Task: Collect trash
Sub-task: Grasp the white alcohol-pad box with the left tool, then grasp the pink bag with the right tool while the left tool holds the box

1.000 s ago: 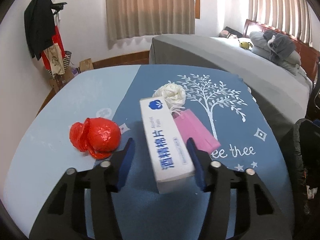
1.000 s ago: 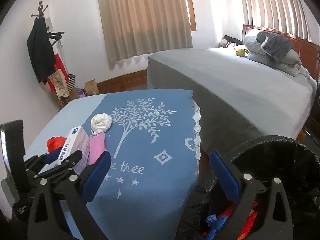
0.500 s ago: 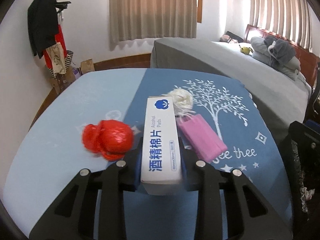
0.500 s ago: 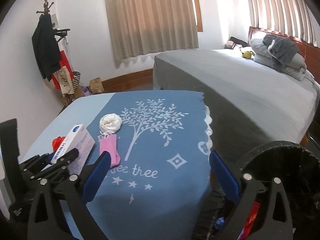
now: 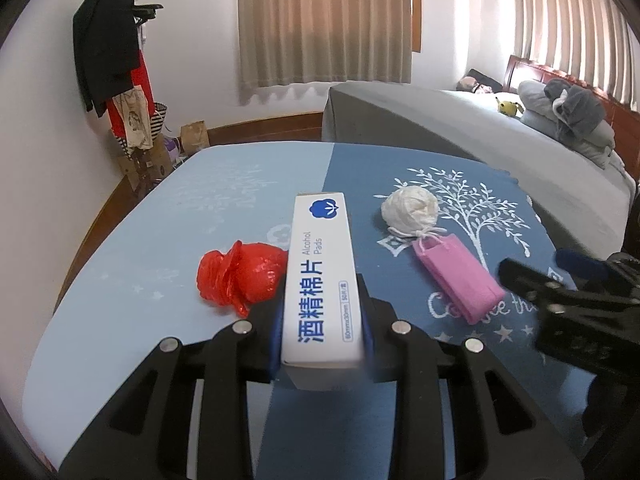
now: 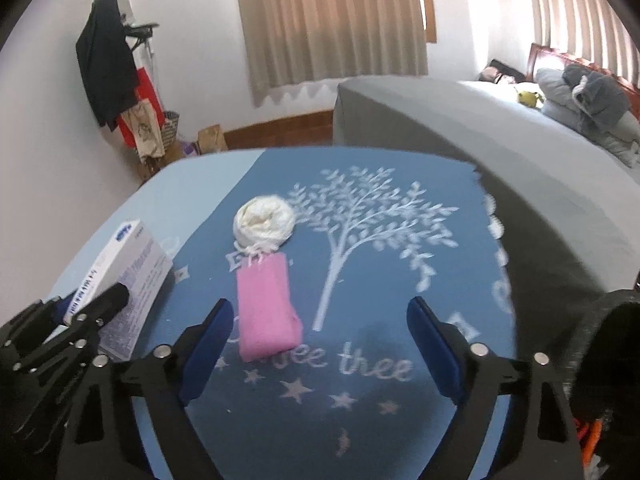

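Observation:
My left gripper (image 5: 322, 320) is shut on a white alcohol-pads box (image 5: 320, 280), holding it by its long sides above the blue tablecloth (image 5: 120, 280). A crumpled red wrapper (image 5: 240, 276) lies just left of the box. A white crumpled ball (image 6: 265, 220) and a pink folded pack (image 6: 266, 308) lie on the darker cloth. My right gripper (image 6: 320, 340) hovers over the cloth with its jaws closing. The pink pack lies just ahead of its left finger, and the pads touch nothing. The box (image 6: 128, 276) and the left gripper (image 6: 80, 320) show at the left of the right wrist view.
A black bin (image 6: 612, 360) with trash inside stands at the table's right edge. A grey bed (image 6: 520, 140) fills the right side of the room. A coat rack (image 5: 108, 52) and bags stand by the far left wall.
The left jaws closed on the box and raised its near end off the cloth. The right gripper swung left from the bin toward the pink pack, and its jaws narrowed.

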Action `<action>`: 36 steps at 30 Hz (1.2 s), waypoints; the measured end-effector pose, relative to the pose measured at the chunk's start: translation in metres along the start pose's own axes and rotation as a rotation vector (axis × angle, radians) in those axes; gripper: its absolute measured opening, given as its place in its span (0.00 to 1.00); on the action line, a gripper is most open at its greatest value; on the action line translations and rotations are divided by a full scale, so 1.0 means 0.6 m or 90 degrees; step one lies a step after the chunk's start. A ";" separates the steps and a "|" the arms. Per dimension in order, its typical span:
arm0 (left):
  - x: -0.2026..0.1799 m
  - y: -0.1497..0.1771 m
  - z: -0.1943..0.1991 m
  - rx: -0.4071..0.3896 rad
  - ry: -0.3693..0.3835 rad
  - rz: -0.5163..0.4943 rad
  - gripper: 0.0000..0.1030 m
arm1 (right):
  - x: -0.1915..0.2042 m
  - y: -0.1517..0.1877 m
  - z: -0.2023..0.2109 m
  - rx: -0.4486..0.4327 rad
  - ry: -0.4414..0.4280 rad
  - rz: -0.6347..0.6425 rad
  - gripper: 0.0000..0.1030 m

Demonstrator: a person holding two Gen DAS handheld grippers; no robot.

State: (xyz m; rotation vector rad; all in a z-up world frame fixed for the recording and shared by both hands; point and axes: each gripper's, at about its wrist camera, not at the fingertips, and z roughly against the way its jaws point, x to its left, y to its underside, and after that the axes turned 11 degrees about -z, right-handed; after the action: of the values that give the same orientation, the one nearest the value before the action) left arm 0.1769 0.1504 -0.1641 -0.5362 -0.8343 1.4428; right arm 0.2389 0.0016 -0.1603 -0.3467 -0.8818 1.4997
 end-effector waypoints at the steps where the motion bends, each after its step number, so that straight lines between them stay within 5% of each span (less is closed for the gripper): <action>1: 0.002 0.000 -0.001 0.000 0.001 0.001 0.28 | 0.005 0.002 -0.010 0.009 -0.002 0.000 0.79; 9: 0.008 0.010 -0.013 0.010 -0.001 0.014 0.28 | 0.020 0.011 -0.045 0.055 -0.005 0.013 0.58; 14: 0.012 0.013 -0.016 0.014 0.001 0.023 0.28 | 0.026 0.018 -0.054 0.085 -0.018 0.026 0.31; 17: 0.012 0.013 -0.016 0.014 0.000 0.023 0.28 | 0.030 0.020 -0.054 0.088 -0.024 0.033 0.23; 36: -0.021 -0.008 0.030 -0.020 0.016 0.005 0.28 | -0.014 0.003 0.055 0.023 -0.052 -0.018 0.19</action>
State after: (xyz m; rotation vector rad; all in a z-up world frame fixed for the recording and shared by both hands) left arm 0.1672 0.1347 -0.1513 -0.5803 -0.8364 1.4297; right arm 0.2166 -0.0166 -0.1422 -0.2476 -0.9196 1.5109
